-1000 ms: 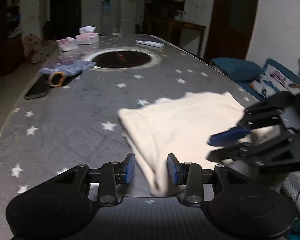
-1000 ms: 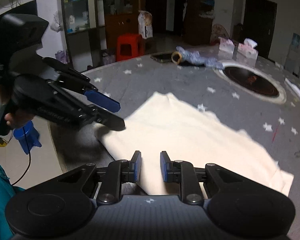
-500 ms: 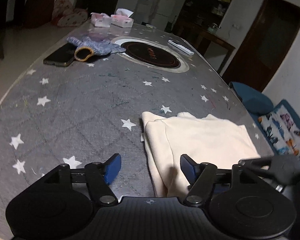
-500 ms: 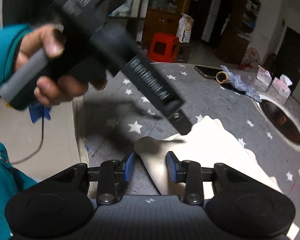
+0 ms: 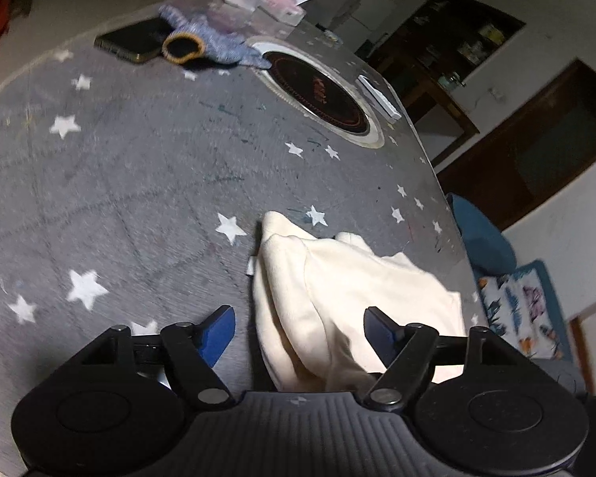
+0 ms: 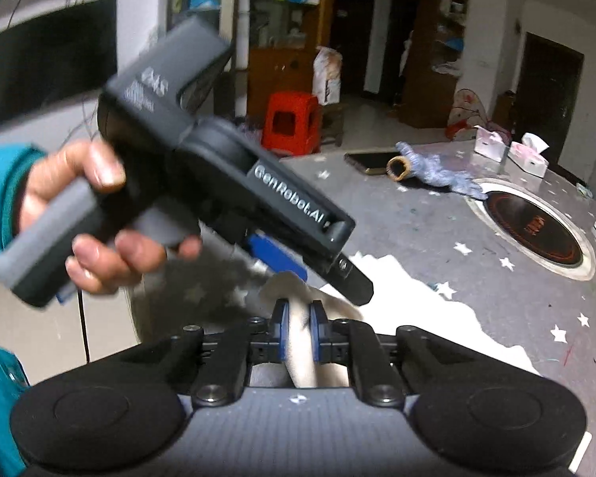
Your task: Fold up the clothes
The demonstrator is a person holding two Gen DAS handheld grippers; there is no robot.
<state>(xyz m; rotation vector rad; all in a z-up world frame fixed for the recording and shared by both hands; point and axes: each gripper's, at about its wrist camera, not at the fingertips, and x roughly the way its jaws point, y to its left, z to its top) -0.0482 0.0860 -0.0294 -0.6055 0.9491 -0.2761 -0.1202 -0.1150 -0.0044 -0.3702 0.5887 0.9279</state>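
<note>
Left gripper (image 5: pixel 299 330): jaws are spread wide, nothing clamped; its handle is gripped by a hand (image 6: pixel 87 214).
Right gripper (image 6: pixel 297 332): pads are pinched together on a fold of cloth.
Cream garment (image 5: pixel 337 290): is laid bunched on the star-patterned table (image 5: pixel 139 167), just ahead of and between the left fingers.

garment (image 5: pixel 361 290): cream, plain | tabletop (image 5: pixel 139 167): grey, white stars | left gripper (image 5: pixel 298 332): black, blue pads | right gripper (image 6: pixel 298 334): black, blue pads | glove (image 5: pixel 210 41): blue-grey knit, orange cuff | stool (image 6: pixel 292 123): red | sleeve (image 6: pixel 4 198): teal
</note>
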